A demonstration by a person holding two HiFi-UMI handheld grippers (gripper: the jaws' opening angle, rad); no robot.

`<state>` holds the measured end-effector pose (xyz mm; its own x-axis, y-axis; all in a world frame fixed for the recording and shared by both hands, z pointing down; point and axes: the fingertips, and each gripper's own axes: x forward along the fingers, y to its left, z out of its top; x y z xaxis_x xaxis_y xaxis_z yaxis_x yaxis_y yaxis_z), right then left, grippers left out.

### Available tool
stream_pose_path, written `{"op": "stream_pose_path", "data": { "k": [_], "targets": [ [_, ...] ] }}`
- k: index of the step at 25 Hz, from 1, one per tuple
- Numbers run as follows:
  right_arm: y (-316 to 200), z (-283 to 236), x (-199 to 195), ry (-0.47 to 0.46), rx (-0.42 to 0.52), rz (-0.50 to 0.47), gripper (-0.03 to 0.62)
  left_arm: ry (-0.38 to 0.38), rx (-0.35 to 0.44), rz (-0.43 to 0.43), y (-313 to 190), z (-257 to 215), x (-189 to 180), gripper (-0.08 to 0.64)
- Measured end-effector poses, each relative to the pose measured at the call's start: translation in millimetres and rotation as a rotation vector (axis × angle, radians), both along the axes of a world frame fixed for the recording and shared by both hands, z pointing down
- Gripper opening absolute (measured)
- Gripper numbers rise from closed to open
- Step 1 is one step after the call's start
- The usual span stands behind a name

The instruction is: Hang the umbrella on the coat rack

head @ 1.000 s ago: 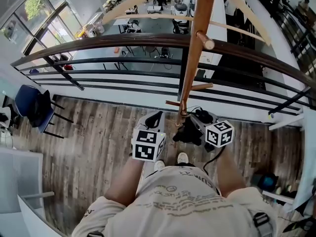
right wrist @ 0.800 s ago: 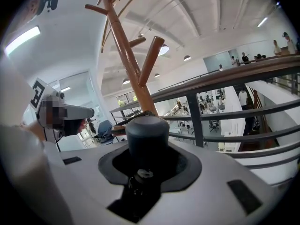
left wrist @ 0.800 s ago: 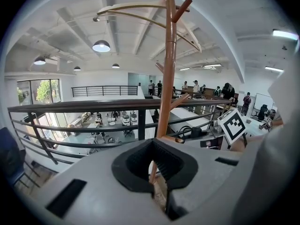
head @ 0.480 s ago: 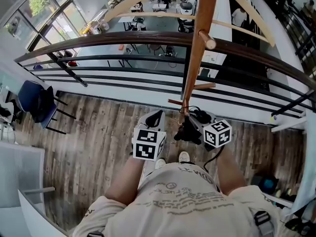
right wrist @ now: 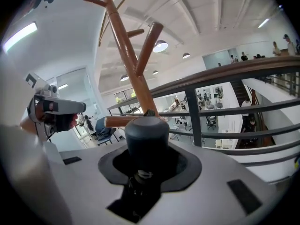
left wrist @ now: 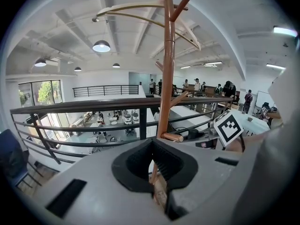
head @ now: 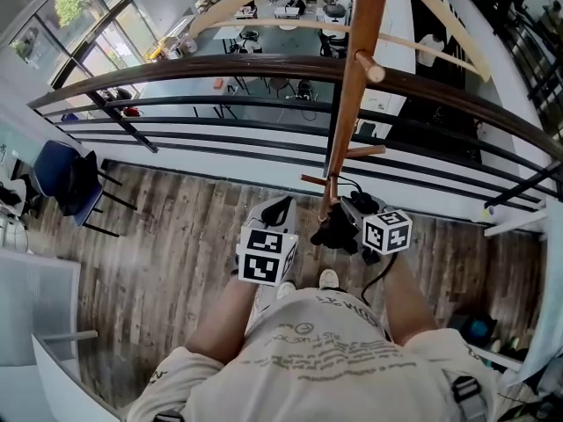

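Worn wood-plank floor [head: 176, 236] meets a dark balcony railing [head: 220, 63], blue chair [head: 60, 178] left, windows [head: 75, 11] beyond

The rack [head: 352, 86] is smooth, varnished wood; the umbrella handle [right wrist: 146, 135], matt black plastic; the floor [head: 167, 236], worn grey planks; the railing [head: 220, 69], dark metal.

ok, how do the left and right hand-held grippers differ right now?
The right hand-held gripper is clamped on the black cylindrical umbrella handle. The left hand-held gripper has its jaws together with nothing between them. In the head view, the right one sits close against the pole of the brown wooden coat rack, while the left one is a little off to its side. Both point toward the rack.
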<state>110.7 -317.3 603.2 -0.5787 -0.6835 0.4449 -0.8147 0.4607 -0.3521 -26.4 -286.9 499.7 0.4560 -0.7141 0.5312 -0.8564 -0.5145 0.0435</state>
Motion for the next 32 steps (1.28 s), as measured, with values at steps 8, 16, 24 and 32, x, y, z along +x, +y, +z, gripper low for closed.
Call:
{"op": "stream_pose_path", "data": {
  "k": [8,16,24,32],
  "targets": [
    [-12,42,16,0.048,-0.085,0.093,0.124,-0.017,0.0,-0.008,5,0,-5,0.005],
    [-8,92,8,0.169,-0.142,0.099,0.124,-0.024,-0.008,-0.043,14,3,-19,0.005],
    [-13,119,-9,0.234,-0.168,0.078,0.126,-0.046,-0.03,-0.081,21,10,-37,0.005],
    [-18,114,-19,0.196,-0.083,0.084,0.185,-0.047,-0.041,-0.092,26,13,-41,0.005]
  ]
}}
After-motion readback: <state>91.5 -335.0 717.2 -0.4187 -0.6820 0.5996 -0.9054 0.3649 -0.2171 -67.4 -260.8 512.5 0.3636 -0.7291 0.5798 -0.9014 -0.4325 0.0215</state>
